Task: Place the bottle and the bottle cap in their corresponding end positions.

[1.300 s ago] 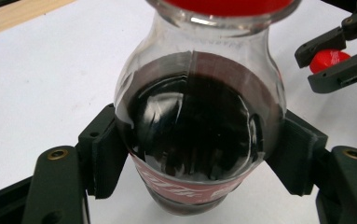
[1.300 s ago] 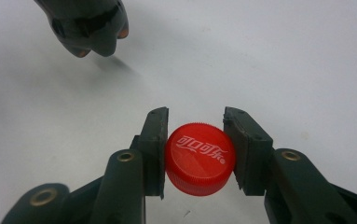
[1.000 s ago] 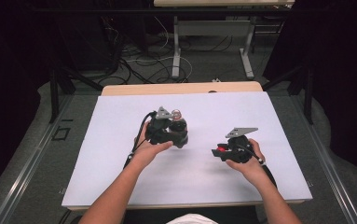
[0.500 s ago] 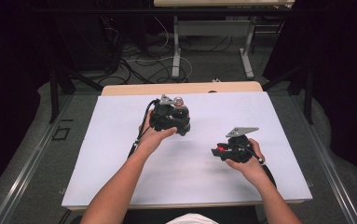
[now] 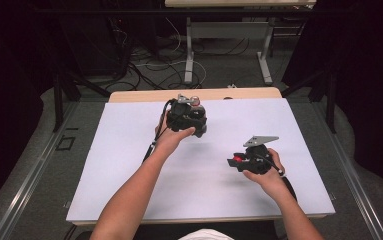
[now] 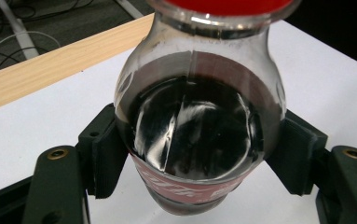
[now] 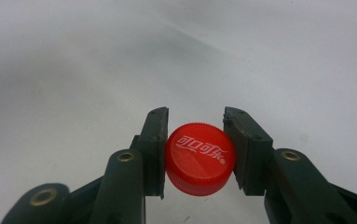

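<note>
The left gripper [image 5: 188, 117] sits toward twelve o'clock on the white table [image 5: 119, 165], its jaws clamped on the shoulder of a cola bottle [image 6: 197, 135] — dark liquid inside, a red band at the neck. At about four o'clock from it, well apart, the right gripper [image 5: 239, 162] pinches a red bottle cap [image 7: 200, 158] between its pads — the cap's printed top faces the gripper's camera.
</note>
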`<state>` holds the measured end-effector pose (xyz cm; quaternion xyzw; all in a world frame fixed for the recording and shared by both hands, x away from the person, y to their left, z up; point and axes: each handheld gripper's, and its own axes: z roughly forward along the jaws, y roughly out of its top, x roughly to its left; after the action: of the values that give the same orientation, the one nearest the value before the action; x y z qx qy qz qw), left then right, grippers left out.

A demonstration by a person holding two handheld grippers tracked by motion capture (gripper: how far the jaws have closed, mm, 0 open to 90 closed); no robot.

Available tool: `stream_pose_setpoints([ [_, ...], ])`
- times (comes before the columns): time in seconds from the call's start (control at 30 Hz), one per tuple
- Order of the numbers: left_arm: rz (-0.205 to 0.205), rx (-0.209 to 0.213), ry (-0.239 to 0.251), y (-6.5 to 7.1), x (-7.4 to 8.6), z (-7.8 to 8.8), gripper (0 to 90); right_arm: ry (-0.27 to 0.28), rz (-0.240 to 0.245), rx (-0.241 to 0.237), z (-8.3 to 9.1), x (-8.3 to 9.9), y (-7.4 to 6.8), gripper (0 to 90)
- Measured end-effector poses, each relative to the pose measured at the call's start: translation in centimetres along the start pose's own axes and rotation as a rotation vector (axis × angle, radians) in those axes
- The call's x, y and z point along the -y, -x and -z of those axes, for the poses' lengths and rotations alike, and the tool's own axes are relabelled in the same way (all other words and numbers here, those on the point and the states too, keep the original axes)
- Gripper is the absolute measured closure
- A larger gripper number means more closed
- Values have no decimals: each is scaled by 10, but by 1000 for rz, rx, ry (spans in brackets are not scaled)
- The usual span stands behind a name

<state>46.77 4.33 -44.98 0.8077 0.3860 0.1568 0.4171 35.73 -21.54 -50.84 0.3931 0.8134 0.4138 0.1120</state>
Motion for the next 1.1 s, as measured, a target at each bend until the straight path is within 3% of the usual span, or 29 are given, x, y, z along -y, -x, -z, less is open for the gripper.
stream_pose_setpoints([
  [0.4, 31, -61, -30, -12, 8, -29, 300, 2, -6, 2, -1, 1, 2, 610],
  [0.6, 43, -49, -41, -8, 13, -35, 300, 6, 2, -1, -1, 1, 4, 610],
  [1.1, 20, -21, -56, 4, 32, -35, 299, -1, -10, -1, -2, 2, 3, 611],
])
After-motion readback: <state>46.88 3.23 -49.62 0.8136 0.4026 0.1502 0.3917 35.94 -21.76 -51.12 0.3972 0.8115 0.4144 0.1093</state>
